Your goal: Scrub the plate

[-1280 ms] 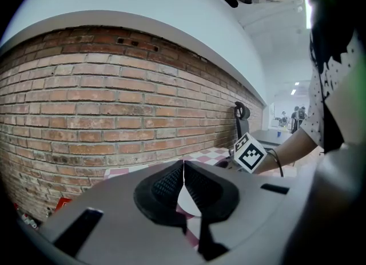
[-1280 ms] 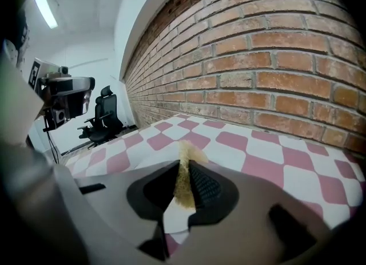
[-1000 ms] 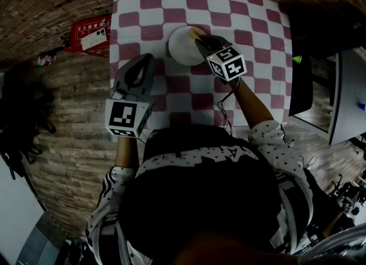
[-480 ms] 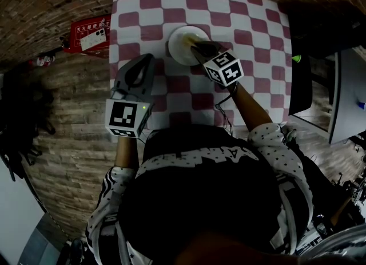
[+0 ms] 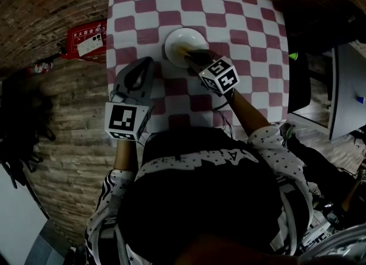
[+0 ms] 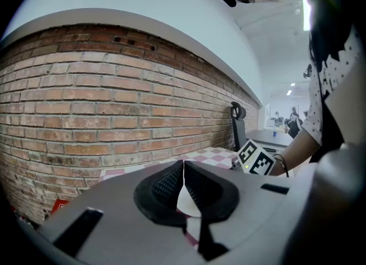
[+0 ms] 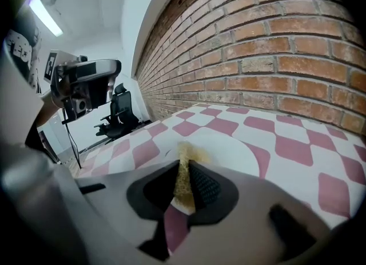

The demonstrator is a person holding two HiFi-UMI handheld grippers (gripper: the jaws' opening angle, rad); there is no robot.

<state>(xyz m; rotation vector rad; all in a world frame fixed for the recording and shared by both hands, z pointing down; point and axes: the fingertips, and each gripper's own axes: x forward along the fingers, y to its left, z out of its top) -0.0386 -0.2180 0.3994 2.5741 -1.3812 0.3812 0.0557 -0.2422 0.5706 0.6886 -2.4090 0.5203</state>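
Nearest the person, the left gripper point(image 5: 144, 63) was held over the near left part of the checkered tabletop point(image 5: 251, 35). Its jaws were pressed together with nothing between them, as the left gripper view showed point(image 6: 183, 165). Just beyond and to the right, the right gripper point(image 5: 192, 55) reached forward, its jaws clamped on a yellowish sponge point(image 7: 184, 181). The sponge's free end lay on the near part of the white plate point(image 5: 182, 38). In the right gripper view, the plate point(image 7: 231, 150) rested flat on the red-and-white squares directly ahead of the jaws point(image 7: 184, 167). The plate sat toward the middle of the tabletop, well apart from the left gripper. Farther off, a brick wall point(image 7: 274, 58) ran behind the tabletop, and a black office chair point(image 7: 122, 111) stood in the distance.
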